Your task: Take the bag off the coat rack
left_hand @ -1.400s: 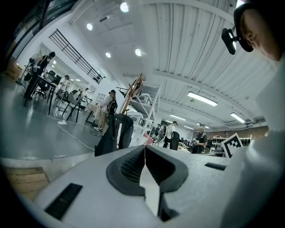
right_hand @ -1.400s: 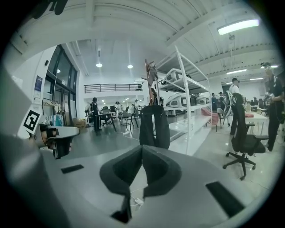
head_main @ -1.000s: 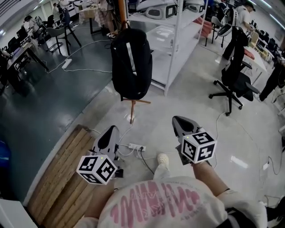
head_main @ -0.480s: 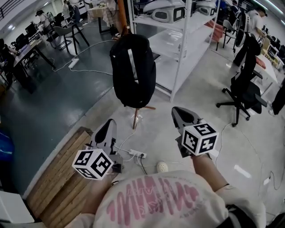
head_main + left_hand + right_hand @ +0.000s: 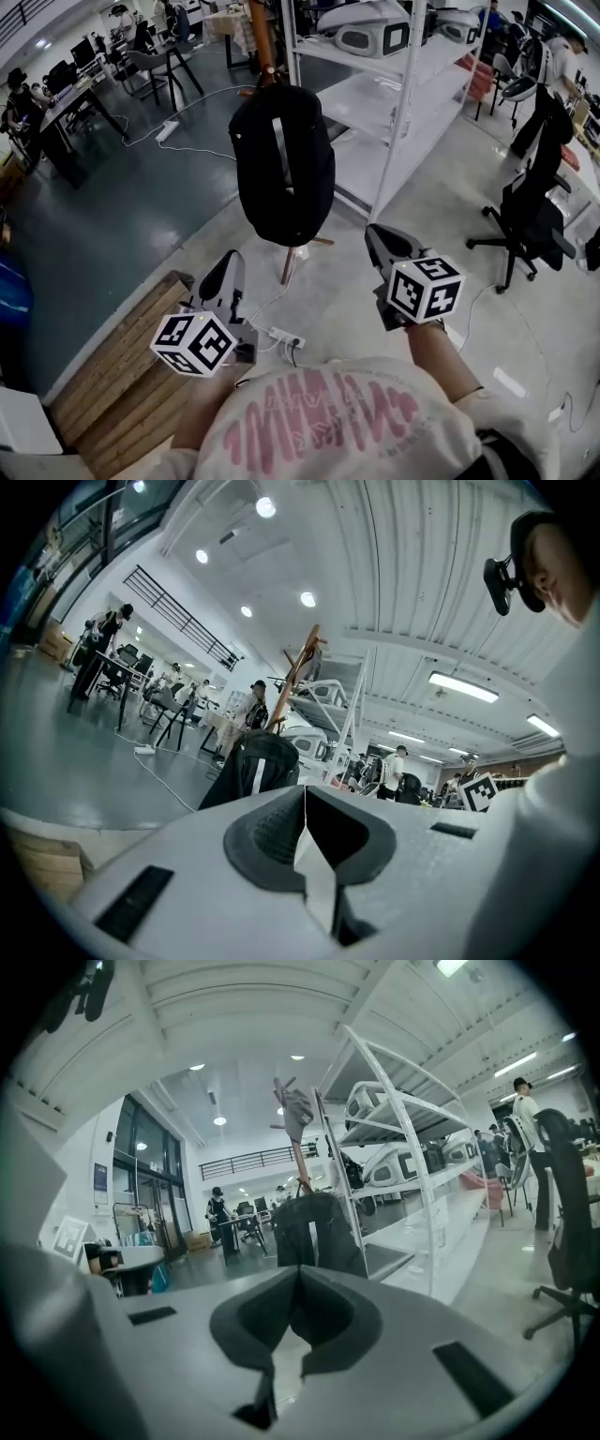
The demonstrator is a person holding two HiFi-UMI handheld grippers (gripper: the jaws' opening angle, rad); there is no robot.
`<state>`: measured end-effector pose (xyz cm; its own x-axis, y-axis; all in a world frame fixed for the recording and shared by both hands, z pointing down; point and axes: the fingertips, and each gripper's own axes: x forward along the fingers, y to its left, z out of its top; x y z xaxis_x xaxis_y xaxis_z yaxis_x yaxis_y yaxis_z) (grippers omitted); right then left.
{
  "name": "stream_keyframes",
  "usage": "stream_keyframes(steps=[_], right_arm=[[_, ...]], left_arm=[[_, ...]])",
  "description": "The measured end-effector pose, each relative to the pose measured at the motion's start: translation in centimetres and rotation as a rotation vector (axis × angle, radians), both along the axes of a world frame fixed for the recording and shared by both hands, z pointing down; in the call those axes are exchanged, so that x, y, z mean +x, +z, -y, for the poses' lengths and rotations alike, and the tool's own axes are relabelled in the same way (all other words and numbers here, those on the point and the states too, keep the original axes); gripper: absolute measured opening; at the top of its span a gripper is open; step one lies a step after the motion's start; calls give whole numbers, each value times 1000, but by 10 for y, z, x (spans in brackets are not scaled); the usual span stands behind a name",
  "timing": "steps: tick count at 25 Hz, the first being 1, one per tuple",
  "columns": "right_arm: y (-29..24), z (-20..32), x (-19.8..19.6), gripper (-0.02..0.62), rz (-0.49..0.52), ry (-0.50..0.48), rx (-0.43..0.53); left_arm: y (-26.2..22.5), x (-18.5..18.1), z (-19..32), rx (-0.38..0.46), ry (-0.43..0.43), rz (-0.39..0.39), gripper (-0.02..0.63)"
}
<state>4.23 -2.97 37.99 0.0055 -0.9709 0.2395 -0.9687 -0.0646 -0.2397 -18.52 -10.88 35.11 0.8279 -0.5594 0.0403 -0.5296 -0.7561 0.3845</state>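
Observation:
A black backpack (image 5: 281,164) with a pale vertical stripe hangs from a wooden coat rack (image 5: 262,47). It also shows ahead in the left gripper view as the backpack (image 5: 255,769) on the rack (image 5: 298,667), and in the right gripper view as the backpack (image 5: 314,1227) under the rack (image 5: 298,1143). My left gripper (image 5: 232,259) is shut and empty, below and left of the bag. My right gripper (image 5: 378,234) is shut and empty, below and right of it. Both stay short of the bag without touching it.
A white metal shelving unit (image 5: 403,103) with helmets stands right behind the rack. A wooden pallet (image 5: 122,366) lies at lower left, a power strip (image 5: 281,336) with cables on the floor. A black office chair (image 5: 530,220) is at the right. People work at desks (image 5: 56,103) far left.
Both grippers have moved forward toward the backpack, which now looks larger and nearer. The jaws stayed shut throughout.

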Motion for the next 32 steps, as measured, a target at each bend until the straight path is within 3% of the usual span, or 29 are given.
stream_keyframes(steps=[13, 21, 32], right_arm=[[3, 42, 59, 6, -16, -75, -6], [13, 45, 80, 6, -32, -93, -42], [33, 49, 104, 6, -71, -52, -81]], left_arm=[[5, 59, 32, 1, -46, -20, 5], [29, 49, 39, -22, -91, 59, 5], [44, 74, 59, -63, -58, 61, 5]])
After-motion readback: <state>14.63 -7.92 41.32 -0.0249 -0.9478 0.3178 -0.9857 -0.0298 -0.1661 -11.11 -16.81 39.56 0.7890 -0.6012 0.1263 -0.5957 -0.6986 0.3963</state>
